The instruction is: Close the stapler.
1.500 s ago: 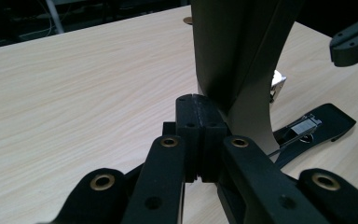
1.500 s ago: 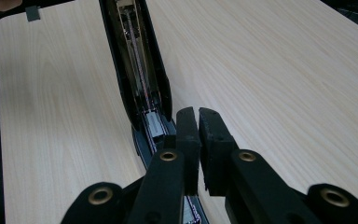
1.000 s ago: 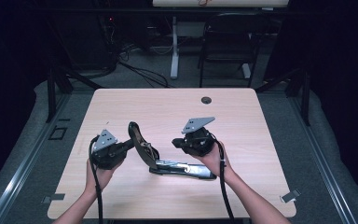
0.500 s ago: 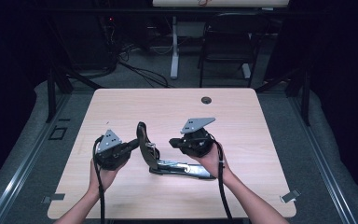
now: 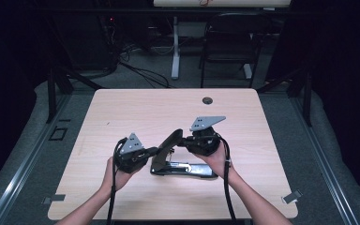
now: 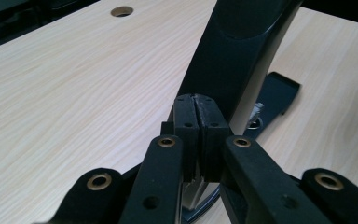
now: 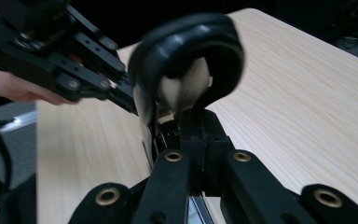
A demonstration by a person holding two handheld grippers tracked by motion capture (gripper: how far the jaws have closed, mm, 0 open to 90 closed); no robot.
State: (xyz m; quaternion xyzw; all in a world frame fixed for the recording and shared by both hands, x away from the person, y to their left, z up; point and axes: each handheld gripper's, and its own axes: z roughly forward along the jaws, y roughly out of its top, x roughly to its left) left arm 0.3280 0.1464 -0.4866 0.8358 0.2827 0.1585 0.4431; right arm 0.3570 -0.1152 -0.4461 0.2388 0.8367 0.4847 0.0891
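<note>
Your left gripper (image 5: pixel 155 151), closed, has pushed the stapler (image 5: pixel 183 168) arm lower toward the surface's (image 5: pixel 122 108) right edge. Your right gripper (image 5: pixel 183 139), closed too, meets its tip, so folding looks close.

Dim room, grey floor (image 5: pixel 37 140), black chair (image 5: pixel 227 47), pale wooden table (image 5: pixel 136 108)

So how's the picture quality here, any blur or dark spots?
High view: the table is evenly lit, the room behind it dark. Left gripper view: sharp wood grain, the stapler arm slightly soft up close. Right gripper view: the stapler's rounded end is smeared, and the left gripper is soft.
</note>
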